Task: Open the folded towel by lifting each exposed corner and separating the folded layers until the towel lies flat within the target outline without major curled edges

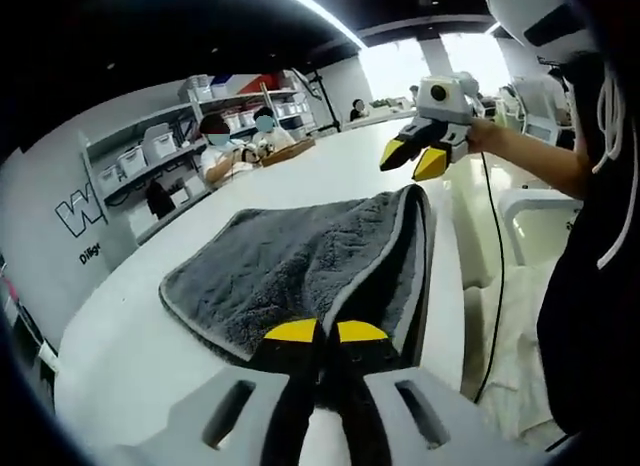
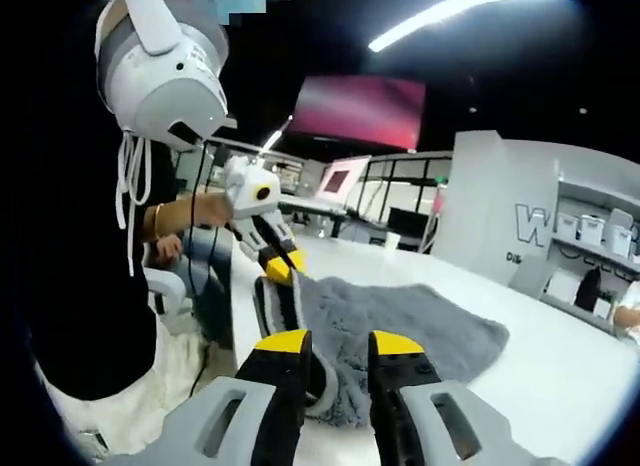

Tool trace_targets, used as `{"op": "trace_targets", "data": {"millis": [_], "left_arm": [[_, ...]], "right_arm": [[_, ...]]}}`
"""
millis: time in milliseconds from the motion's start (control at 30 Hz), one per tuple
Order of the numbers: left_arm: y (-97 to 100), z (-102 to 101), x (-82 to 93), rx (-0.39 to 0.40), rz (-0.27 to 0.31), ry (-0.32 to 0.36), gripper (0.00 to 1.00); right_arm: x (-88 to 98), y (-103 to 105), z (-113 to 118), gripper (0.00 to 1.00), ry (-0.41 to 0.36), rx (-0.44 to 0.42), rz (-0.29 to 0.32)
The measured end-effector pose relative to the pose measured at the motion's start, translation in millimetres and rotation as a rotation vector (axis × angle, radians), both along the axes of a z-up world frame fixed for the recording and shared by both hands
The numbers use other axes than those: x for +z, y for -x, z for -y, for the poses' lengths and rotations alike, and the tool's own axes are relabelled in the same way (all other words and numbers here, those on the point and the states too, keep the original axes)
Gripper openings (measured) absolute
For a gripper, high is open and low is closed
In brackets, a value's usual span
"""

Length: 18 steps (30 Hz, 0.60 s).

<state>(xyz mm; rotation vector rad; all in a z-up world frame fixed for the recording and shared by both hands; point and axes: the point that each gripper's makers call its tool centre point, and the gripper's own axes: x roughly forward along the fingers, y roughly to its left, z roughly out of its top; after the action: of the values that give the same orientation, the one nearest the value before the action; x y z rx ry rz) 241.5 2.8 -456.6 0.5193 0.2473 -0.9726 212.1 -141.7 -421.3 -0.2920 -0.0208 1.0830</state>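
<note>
Grey fluffy microfibre towel with pale piped edging (image 1: 300,261) lying on the white round-edged surface (image 1: 130,336), still folded over, with the doubled layers stacked along the edge nearest the person. Left yellow-tipped gripper (image 1: 324,333) down at the towel's near corner, jaws pinched almost together right over the fabric edge, honestly can't tell if any cloth is actually caught between them. Right yellow-tipped gripper (image 2: 338,342) hanging in the air above the far corner of the towel, apart from it, jaws spread with nothing between them. Same gripper seen from the left gripper view (image 1: 418,154), held up in a person's hand (image 1: 484,134). Grey shelving with white storage bins (image 1: 150,156) off past the surface's far edge.
</note>
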Motion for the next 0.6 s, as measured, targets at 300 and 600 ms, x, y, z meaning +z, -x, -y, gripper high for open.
{"op": "trace_targets", "data": {"millis": [300, 600], "left_arm": [[-4.8, 0, 23.8, 0.025, 0.066, 0.006, 0.02], [-2.6, 6, 47.6, 0.004, 0.142, -0.005, 0.02]], "right_arm": [[41.7, 6, -49, 0.18, 0.029, 0.12, 0.101], [55.4, 8, -78, 0.19, 0.079, 0.186, 0.138]]}}
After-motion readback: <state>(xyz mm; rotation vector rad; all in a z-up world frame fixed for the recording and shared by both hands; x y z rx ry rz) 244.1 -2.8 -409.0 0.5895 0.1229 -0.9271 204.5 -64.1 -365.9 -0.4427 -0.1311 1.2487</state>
